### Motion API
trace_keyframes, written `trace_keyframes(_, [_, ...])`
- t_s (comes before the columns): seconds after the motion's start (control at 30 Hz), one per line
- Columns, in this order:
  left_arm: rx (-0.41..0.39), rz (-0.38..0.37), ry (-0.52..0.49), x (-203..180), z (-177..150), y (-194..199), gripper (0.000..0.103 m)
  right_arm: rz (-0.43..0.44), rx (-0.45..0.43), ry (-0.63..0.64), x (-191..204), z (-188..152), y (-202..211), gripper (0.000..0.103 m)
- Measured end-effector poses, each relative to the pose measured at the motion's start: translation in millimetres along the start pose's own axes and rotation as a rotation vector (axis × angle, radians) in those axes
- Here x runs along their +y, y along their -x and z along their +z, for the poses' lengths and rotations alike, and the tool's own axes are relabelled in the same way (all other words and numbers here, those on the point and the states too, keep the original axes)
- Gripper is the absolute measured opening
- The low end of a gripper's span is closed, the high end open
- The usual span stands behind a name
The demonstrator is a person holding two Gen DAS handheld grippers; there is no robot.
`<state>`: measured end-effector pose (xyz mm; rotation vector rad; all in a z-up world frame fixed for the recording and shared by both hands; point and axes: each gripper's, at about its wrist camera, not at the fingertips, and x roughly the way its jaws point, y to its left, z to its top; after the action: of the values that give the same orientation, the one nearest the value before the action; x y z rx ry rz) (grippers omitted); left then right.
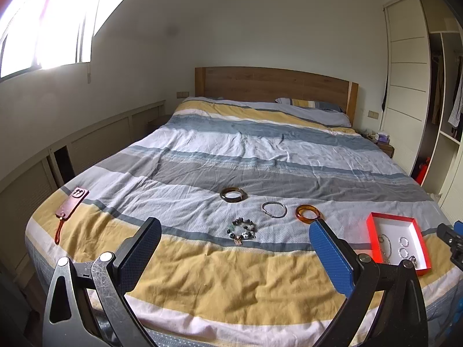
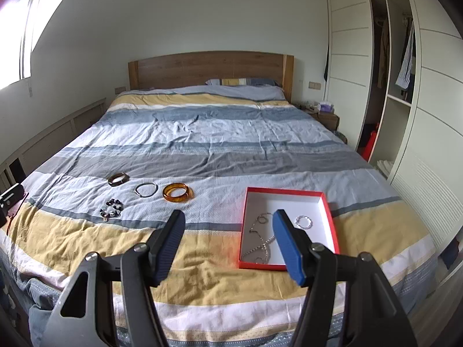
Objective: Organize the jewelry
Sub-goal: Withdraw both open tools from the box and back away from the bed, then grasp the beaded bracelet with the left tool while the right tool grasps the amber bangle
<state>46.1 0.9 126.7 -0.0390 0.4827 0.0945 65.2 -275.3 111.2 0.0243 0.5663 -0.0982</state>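
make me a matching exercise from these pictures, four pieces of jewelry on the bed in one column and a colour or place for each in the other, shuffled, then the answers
Column one:
1. plain bangle
2. thin metal bracelet
3. beaded bracelet
4. chain necklace

Column two:
A. inside the red box
B. translucent amber
C. silver-coloured, open loop
D. dark mixed beads, nearest the foot of the bed

Pairs: 1-B, 2-C, 3-D, 4-A

No text, label, brand or number can be read; the purple box (image 2: 325, 106) beside the bed's (image 2: 202, 133) far right corner may carry print, too small to tell.
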Motion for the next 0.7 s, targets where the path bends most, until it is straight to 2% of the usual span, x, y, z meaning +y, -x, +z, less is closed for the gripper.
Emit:
trace_keyframes(0.33, [0.041,-0.007,-0.009,-3.5,-1.4,-23.8,0.101,0.032,0.075,0.012,8.3,-10.0,-42.8,0.061])
trace_keyframes(0.7, [0.21,0.049,0.053,40.4,-43.6,-88.3,0.101,0.095,0.178,-0.002,19.0,-23.3,-107.6,0.061])
